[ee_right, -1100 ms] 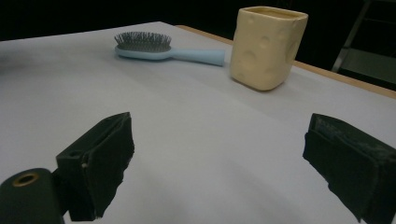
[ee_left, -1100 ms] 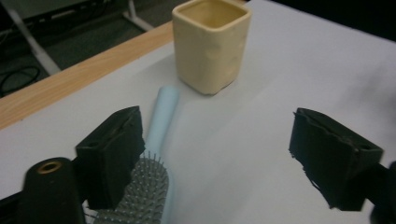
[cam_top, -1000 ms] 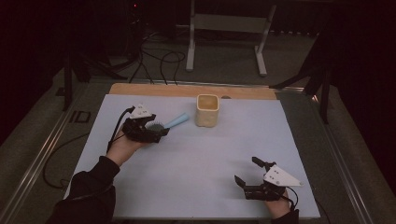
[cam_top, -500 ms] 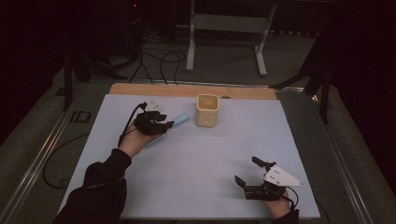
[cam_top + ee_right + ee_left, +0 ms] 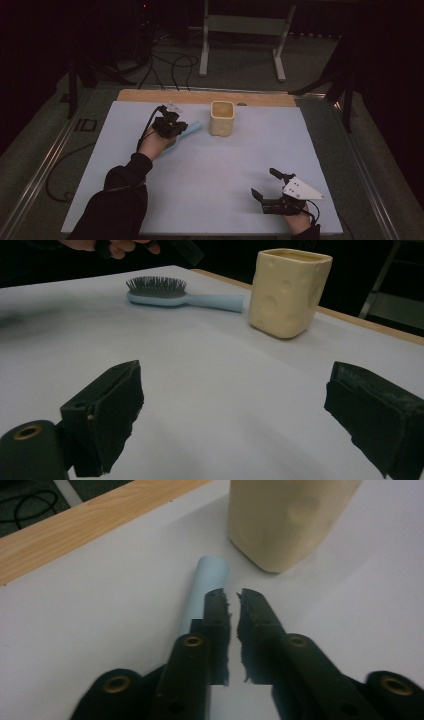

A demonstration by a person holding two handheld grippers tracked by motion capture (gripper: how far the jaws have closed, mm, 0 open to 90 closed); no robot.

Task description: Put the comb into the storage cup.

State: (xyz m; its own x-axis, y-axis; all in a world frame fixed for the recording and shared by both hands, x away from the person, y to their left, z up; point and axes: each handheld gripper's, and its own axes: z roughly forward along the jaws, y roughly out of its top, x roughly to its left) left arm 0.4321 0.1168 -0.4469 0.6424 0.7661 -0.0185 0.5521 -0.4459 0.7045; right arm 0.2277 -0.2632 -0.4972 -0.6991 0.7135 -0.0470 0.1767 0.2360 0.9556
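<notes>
A light blue hairbrush lies flat on the white table cover, its handle pointing at a cream cup with round dimples. My left gripper hovers over the brush at the far left. Its jaws have just been closing and stand almost together with nothing between them; the handle runs under the left jaw. The cup stands just beyond. My right gripper rests near the front right edge, open and holding nothing.
The white cover spans the table, with a wooden strip along its far edge. Behind the table stand a metal frame and loose cables on the floor. A dark sleeve reaches in from the front left.
My left hand has moved right and away along the brush toward the cup, and its jaws have closed from wide open. The right gripper has stayed put.
</notes>
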